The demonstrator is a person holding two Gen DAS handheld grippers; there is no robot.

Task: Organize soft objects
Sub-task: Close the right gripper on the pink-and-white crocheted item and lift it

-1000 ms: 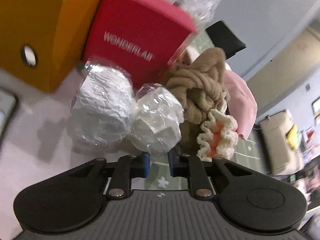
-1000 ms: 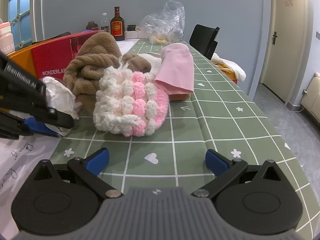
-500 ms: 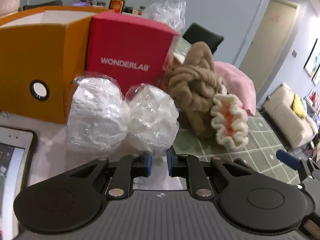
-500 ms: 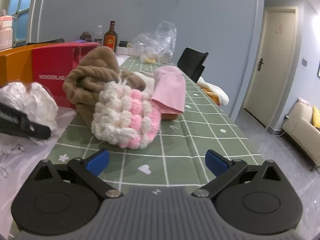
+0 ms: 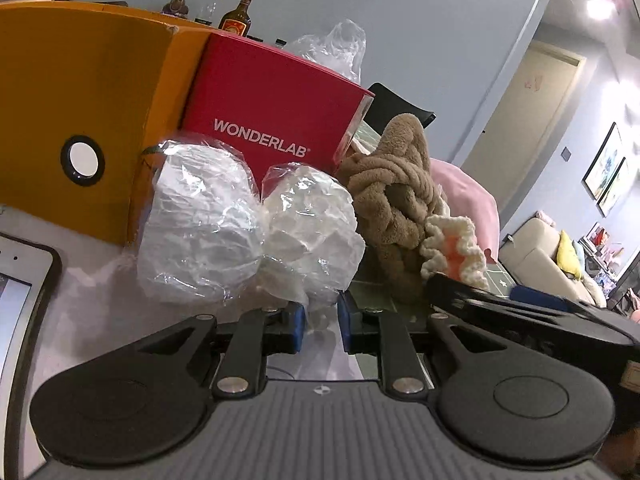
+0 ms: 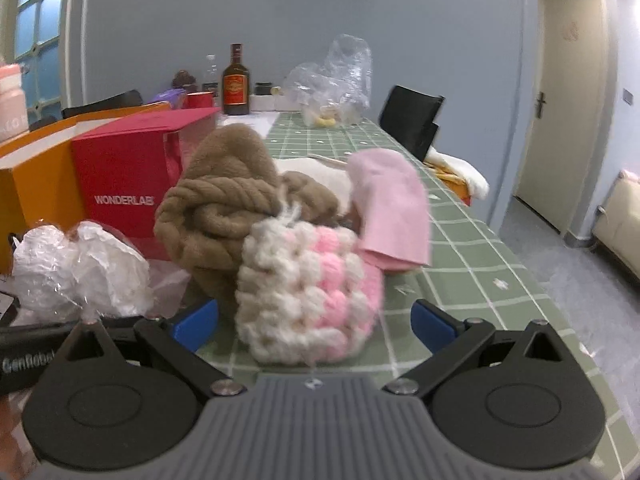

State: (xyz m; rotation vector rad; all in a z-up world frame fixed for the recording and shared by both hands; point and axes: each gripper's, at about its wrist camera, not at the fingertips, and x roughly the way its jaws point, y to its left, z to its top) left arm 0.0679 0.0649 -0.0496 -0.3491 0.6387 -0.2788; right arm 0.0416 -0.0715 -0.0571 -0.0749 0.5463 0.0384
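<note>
A white bundle in crinkled clear plastic (image 5: 248, 224) rests on the pale mat in front of the orange box (image 5: 80, 100). My left gripper (image 5: 321, 320) pinches the bundle's near plastic edge between its blue pads, and its jaws are starting to open. The bundle also shows in the right wrist view (image 6: 80, 268). A pink-and-white crochet piece (image 6: 308, 284) lies on the green checked tablecloth (image 6: 460, 280). My right gripper (image 6: 315, 322) is open, one finger on each side of the crochet piece and apart from it. Behind stand a brown knotted plush (image 6: 224, 208) and a pink cloth (image 6: 392, 208).
A red WONDERLAB box (image 5: 272, 120) stands next to the orange box. A tablet (image 5: 20, 292) lies at the near left. At the table's far end are a bottle (image 6: 236, 84) and a clear plastic bag (image 6: 336, 80). A black chair (image 6: 412, 120) stands at the right edge.
The left gripper rolled level and sank with the bundle toward the mat. The right gripper moved forward until the crochet piece came between its open fingers.
</note>
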